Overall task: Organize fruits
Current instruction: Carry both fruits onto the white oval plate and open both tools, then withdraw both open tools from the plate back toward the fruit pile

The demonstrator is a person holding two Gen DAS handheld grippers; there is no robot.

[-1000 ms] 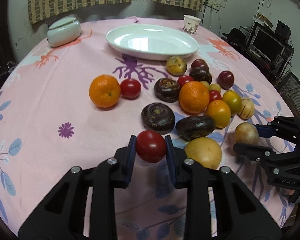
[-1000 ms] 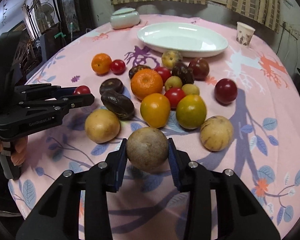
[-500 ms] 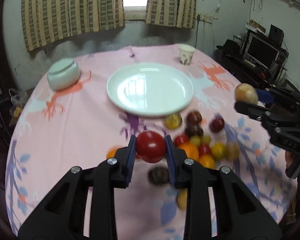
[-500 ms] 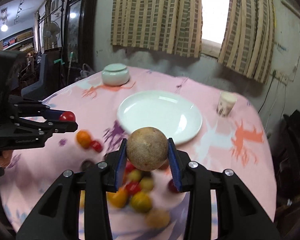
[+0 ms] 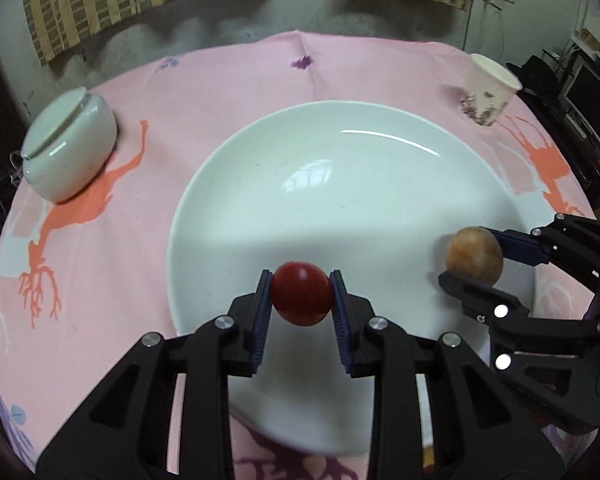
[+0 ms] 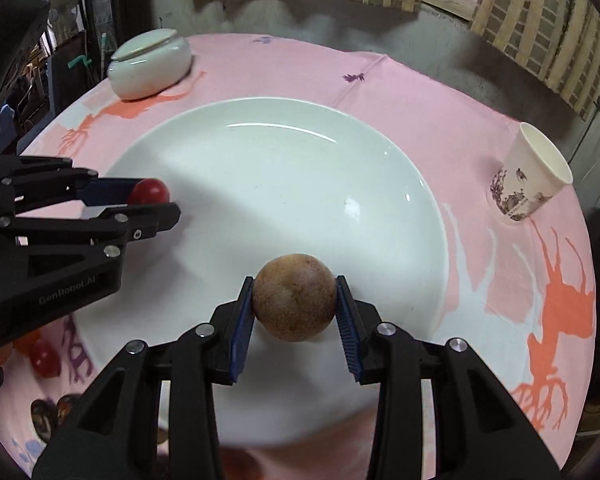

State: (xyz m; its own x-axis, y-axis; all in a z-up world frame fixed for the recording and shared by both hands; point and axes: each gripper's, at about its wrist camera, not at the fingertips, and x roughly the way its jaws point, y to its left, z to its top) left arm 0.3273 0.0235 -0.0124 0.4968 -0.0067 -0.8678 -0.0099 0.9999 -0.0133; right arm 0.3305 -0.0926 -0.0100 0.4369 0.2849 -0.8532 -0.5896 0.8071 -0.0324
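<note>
A red tomato is clamped between the blue pads of my left gripper, which is shut on it above the near part of the white plate. My right gripper is shut on a round brown fruit and hangs over the plate too. In the left wrist view the right gripper with the brown fruit is over the plate's right rim. In the right wrist view the left gripper with the tomato is at the plate's left side.
A white lidded jar stands left of the plate and a paper cup at the far right. Several fruits lie on the pink cloth near the plate's front left. Curtains and a wall close the back.
Both grippers carried their fruits away from the pile and forward over the plate. The plate now fills both views and the pile has dropped almost out of sight.
</note>
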